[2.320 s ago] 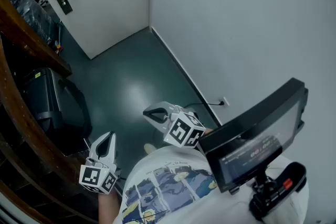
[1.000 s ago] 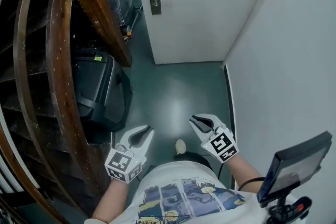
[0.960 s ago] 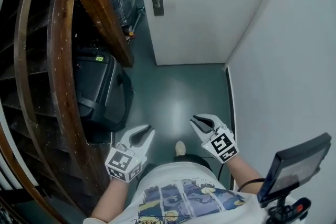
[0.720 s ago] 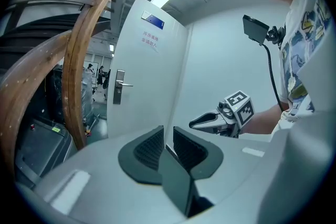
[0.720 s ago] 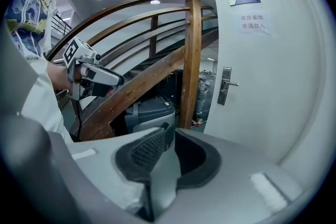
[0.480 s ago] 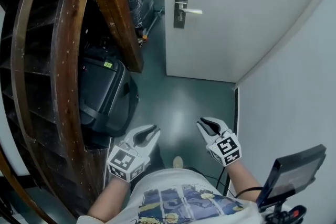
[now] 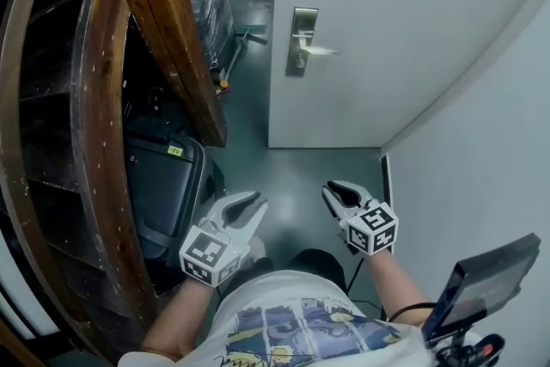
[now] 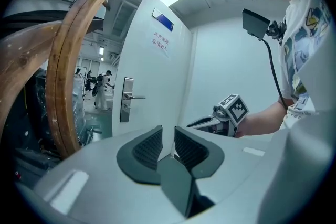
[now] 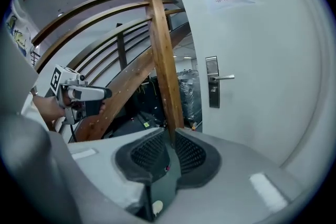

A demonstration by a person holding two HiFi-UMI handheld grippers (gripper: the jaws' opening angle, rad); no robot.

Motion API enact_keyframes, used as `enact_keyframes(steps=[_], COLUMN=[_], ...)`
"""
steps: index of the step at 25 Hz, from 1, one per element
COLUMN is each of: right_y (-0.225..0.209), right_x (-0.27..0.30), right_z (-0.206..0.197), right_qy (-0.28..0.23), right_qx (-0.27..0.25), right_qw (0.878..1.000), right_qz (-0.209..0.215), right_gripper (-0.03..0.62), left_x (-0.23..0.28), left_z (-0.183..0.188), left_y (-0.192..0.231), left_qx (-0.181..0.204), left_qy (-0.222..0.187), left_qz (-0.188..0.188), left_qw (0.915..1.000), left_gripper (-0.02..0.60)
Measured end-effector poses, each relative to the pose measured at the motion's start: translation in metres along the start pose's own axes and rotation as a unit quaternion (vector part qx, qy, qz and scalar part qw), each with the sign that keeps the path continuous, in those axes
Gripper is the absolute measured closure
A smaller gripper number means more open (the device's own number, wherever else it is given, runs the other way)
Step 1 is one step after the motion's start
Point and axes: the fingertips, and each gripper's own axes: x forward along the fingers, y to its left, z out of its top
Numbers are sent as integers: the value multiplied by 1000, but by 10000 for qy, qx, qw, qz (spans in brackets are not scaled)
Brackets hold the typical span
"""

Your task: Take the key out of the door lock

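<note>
A person wears a white short-sleeved T-shirt [image 7: 296,322] printed with blue-toned comic panels; a thin black cable [image 7: 402,306] loops alongside.

Teal floor [image 7: 301,172], white walls [image 7: 481,125], curved wooden stair rail [image 7: 163,21], black suitcase [image 7: 159,185] at left

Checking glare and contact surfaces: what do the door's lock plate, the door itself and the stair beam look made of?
Lock plate: metal, brushed silver finish, going by its dull sheen.
Door: smooth matte white, painted or laminated; the core can't be told.
Stair beam: brown varnished wood, with visible grain and a slight gloss.
</note>
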Motion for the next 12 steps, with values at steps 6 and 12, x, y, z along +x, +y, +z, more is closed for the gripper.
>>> enact_keyframes(steps=[6,12], right_y=[-20,-61], right_x=[48,95], right_z=[20,35], right_qy=[-108,-316], right_qx=[376,1151], right_qw=[9991,9928], right_qz=[-147,126], right_gripper=[543,537], left_x=[36,87], left_z=[23,52], left_y=[55,102], left_qx=[42,31], left_qy=[-86,-179], left_qz=[-167,-224], left_qw=[9998,9996], left_gripper=[482,456])
